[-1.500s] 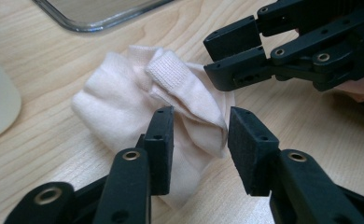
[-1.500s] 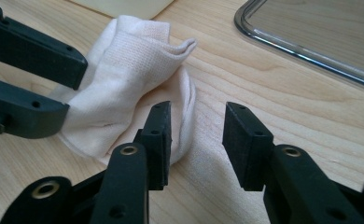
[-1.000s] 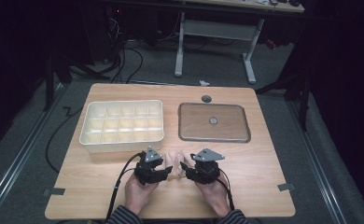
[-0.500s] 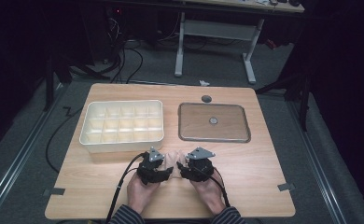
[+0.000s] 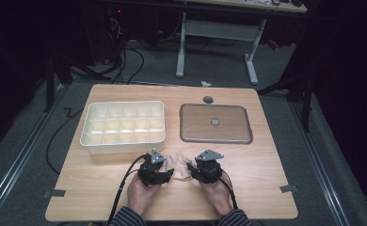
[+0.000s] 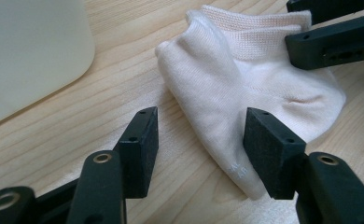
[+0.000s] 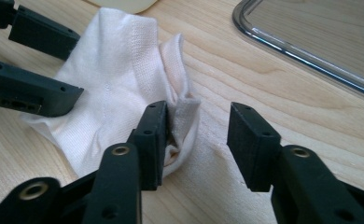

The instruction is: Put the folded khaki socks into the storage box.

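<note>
Tabletop (image 5: 266, 188) carries the sock (image 6: 245, 88) near its front edge, between both tools. Left gripper (image 6: 201, 140) and right gripper (image 7: 196, 140) stand open, gripping nothing. Straddle one sock edge fully with each before you close.

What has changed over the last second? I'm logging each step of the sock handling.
The left gripper and right gripper moved inward toward each other and now flank the sock between them, jaws open on both; neither has clamped it. The sock lies where it was. The divided bin and clear lid stayed put on the table.
</note>
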A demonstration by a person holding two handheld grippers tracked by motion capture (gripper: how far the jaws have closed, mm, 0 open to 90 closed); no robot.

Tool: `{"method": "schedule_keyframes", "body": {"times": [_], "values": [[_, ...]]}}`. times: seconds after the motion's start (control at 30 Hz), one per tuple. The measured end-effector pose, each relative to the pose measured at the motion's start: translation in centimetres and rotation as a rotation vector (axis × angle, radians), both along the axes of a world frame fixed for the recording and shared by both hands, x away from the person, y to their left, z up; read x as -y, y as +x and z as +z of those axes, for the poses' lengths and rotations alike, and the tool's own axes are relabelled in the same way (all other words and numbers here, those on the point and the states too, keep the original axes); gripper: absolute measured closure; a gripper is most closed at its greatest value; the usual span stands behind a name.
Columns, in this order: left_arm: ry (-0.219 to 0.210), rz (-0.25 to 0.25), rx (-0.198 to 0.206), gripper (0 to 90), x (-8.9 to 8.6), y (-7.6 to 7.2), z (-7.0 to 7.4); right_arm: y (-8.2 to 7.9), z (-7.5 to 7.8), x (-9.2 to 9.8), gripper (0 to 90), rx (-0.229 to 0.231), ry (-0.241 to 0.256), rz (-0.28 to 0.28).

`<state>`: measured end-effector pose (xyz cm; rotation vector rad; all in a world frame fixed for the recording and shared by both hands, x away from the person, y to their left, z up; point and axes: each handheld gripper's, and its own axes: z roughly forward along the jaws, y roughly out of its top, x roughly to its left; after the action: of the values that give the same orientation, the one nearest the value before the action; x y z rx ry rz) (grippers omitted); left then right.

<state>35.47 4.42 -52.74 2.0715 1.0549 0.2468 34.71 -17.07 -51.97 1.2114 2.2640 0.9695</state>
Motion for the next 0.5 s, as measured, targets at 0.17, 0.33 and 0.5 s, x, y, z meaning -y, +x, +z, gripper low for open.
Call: {"method": "schedule_keyframes", "body": {"times": [0.17,0.33,0.5], "values": [[-0.009,0.012,0.004,45.1,-0.02,0.06,-0.1,0.01,-0.58,-0.15,60.4,-0.004,-0.001,0.008],[0.066,-0.039,0.034,44.9,-0.65,0.46,0.04,-0.11,-0.64,-0.17,60.6,-0.002,-0.002,0.008],[0.068,-0.046,0.046,44.4,-0.79,0.6,-0.02,-0.2,-0.73,-0.17,61.3,0.006,0.003,0.018]]}}
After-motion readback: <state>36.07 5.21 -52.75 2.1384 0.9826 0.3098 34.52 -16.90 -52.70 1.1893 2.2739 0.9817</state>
